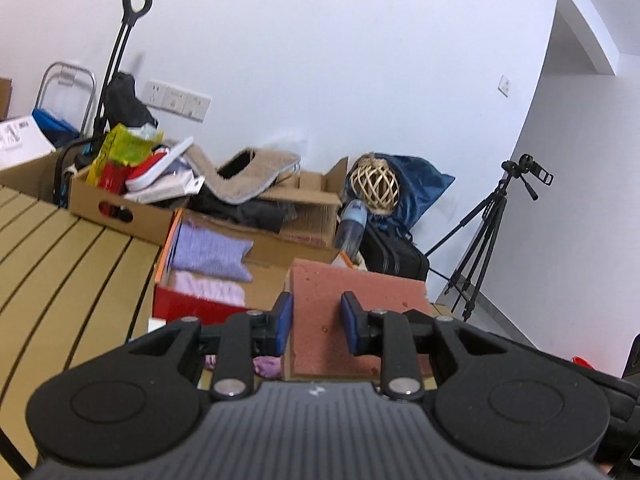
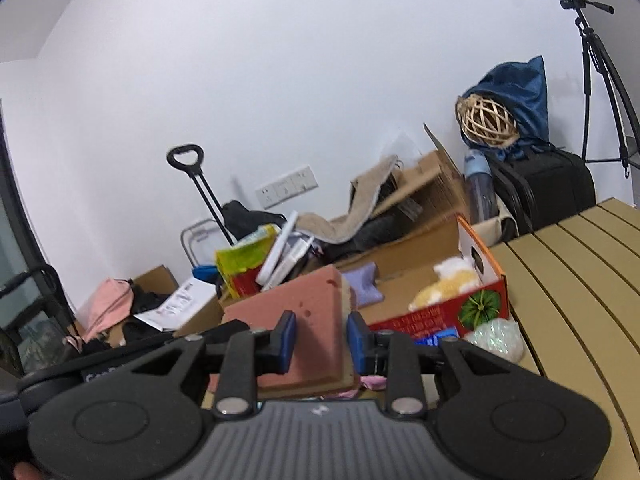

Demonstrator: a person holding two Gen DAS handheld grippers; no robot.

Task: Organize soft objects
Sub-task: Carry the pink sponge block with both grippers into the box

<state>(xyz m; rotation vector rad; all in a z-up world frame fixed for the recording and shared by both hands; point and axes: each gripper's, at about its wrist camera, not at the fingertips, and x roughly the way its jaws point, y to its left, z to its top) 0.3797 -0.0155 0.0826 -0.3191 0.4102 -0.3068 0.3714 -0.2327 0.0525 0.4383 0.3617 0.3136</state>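
Both grippers hold the same reddish-pink sponge block, lifted above the table. In the left wrist view my left gripper [image 1: 316,320] is shut on the sponge [image 1: 356,292]. In the right wrist view my right gripper [image 2: 321,340] is shut on the sponge [image 2: 304,300] from its other end. Behind it stands a red cardboard box [image 1: 192,304] holding purple cloths [image 1: 208,252]. The same box [image 2: 480,300] shows a yellow-and-white plush toy [image 2: 448,284] and a purple cloth [image 2: 362,282] inside.
The slatted wooden table [image 1: 60,272] extends left; it also shows at right in the right wrist view [image 2: 580,280]. A shiny plastic wad [image 2: 496,338] lies beside the box. Cluttered cardboard boxes [image 1: 120,204], a trolley, a wicker ball [image 1: 374,184], a suitcase and a tripod [image 1: 488,232] stand behind.
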